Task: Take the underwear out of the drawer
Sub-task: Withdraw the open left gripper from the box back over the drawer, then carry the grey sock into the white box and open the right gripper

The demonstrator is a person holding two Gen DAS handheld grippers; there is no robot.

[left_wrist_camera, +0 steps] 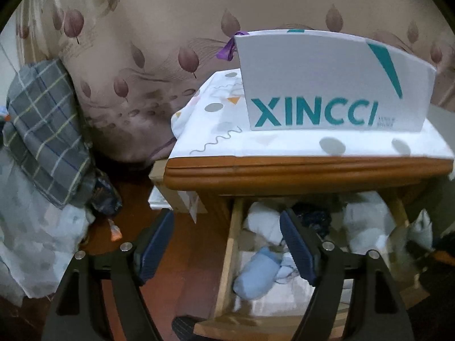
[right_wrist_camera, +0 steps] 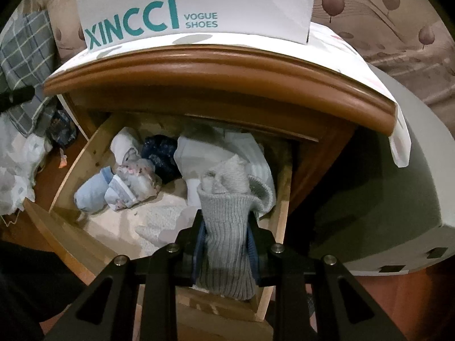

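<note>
A wooden drawer [right_wrist_camera: 71, 176] stands pulled out from under the nightstand's top [right_wrist_camera: 216, 76]. Rolled garments lie in it: a light blue roll [right_wrist_camera: 91, 193] at the left, a dark blue piece [right_wrist_camera: 159, 150] at the back, white folded cloth [right_wrist_camera: 227, 147] at the right. My right gripper [right_wrist_camera: 226, 236] is shut on a grey ribbed knit roll [right_wrist_camera: 227, 216], held over the drawer's right front corner. My left gripper [left_wrist_camera: 227, 244] is open with nothing held, above the drawer's left wall [left_wrist_camera: 230, 255]. The light blue roll [left_wrist_camera: 256, 272] lies just inside that wall, near its right finger [left_wrist_camera: 298, 244].
A white XINCCI shoe box [left_wrist_camera: 327, 85] sits on a patterned cloth [left_wrist_camera: 227, 139] on the nightstand. Plaid bedding [left_wrist_camera: 45, 130] and pale fabric hang at the left. A leaf-print cloth [left_wrist_camera: 142, 56] fills the background. Red-brown wooden floor [left_wrist_camera: 182, 270] lies left of the drawer.
</note>
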